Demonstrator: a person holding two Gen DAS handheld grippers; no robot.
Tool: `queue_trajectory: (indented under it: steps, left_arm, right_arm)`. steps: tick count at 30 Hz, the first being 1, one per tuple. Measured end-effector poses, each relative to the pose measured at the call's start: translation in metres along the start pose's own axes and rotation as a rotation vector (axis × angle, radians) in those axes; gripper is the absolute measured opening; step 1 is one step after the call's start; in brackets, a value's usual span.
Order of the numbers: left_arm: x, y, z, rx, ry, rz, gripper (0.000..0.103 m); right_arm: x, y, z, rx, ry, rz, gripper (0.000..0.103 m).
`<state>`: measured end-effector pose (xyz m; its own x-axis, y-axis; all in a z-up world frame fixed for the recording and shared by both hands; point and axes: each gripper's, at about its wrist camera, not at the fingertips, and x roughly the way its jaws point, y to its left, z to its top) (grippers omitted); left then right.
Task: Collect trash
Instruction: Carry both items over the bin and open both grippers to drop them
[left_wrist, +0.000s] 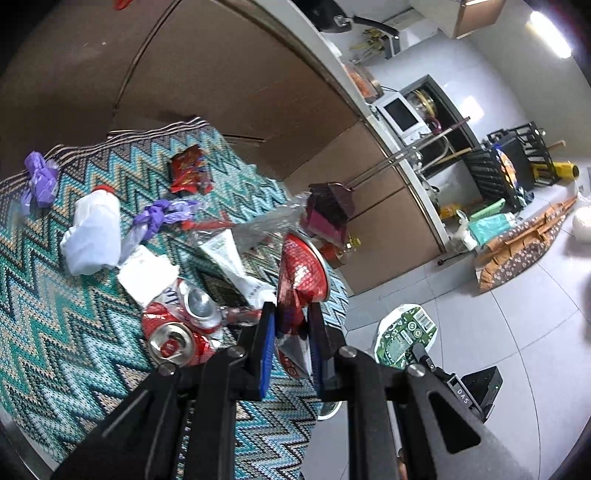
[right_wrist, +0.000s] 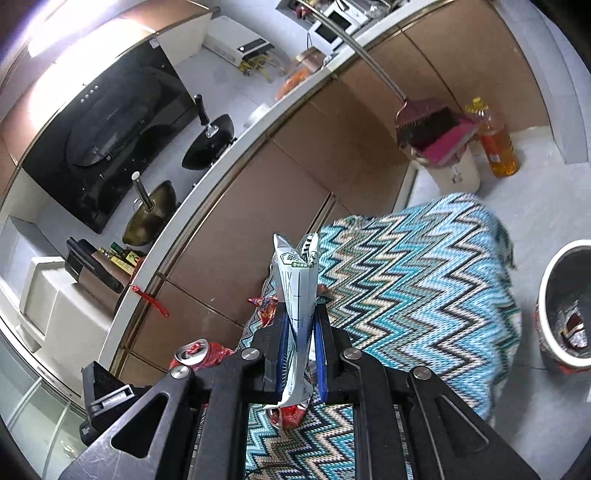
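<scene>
My left gripper (left_wrist: 290, 314) is shut on a crushed red can (left_wrist: 301, 273) and holds it above the zigzag cloth (left_wrist: 66, 332). On the cloth lie two more crushed red cans (left_wrist: 181, 328), a white plastic bottle (left_wrist: 94, 230), white wrappers (left_wrist: 147, 273), purple bags (left_wrist: 159, 214) and a red snack packet (left_wrist: 188, 170). My right gripper (right_wrist: 301, 314) is shut on a flattened white carton (right_wrist: 297, 280), held upright over the cloth (right_wrist: 424, 277). A crushed can (right_wrist: 197, 354) shows at its left. A round bin (right_wrist: 565, 306) with trash inside stands on the floor at the right.
Brown cabinet fronts (right_wrist: 258, 206) run behind the cloth. A broom and dustpan (right_wrist: 432, 133) rest on a white pail beside an oil bottle (right_wrist: 496, 144). A green-printed bowl (left_wrist: 404, 334) and clutter (left_wrist: 517, 240) lie on the tiled floor.
</scene>
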<state>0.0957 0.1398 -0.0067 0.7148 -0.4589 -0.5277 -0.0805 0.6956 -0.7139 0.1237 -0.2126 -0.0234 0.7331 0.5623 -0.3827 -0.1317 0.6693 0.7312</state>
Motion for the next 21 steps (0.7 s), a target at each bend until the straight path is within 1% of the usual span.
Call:
queue_trajectory:
  steps: [3,6,8,10,13,17,21]
  left_arm:
    - [0.006,-0.018,-0.005,0.030,0.014,-0.015,0.016]
    - [0.020,-0.037,-0.011,0.059,0.043,-0.031,0.016]
    - [0.034,-0.053,-0.017,0.082,0.071,-0.039,0.016]
    - [0.054,-0.071,-0.025,0.111,0.108,-0.048,0.016]
    - [0.084,-0.100,-0.040,0.155,0.162,-0.060,0.016]
    - [0.137,-0.139,-0.064,0.212,0.244,-0.070,0.016]
    - [0.201,-0.181,-0.095,0.291,0.336,-0.065,0.016]
  right_arm:
    - [-0.013,-0.009,0.002,-0.003,-0.023,-0.020,0.013]
    - [-0.030,-0.025,0.005,0.004,-0.049,-0.056,0.013]
    - [-0.044,-0.041,0.009,0.003,-0.076,-0.107,0.013]
    - [-0.056,-0.056,0.013,0.005,-0.094,-0.147,0.013]
    - [-0.078,-0.083,0.020,0.003,-0.128,-0.239,0.013]
    - [-0.097,-0.119,0.029,0.014,-0.154,-0.349,0.013]
    - [-0.107,-0.158,0.037,0.012,-0.159,-0.466,0.013]
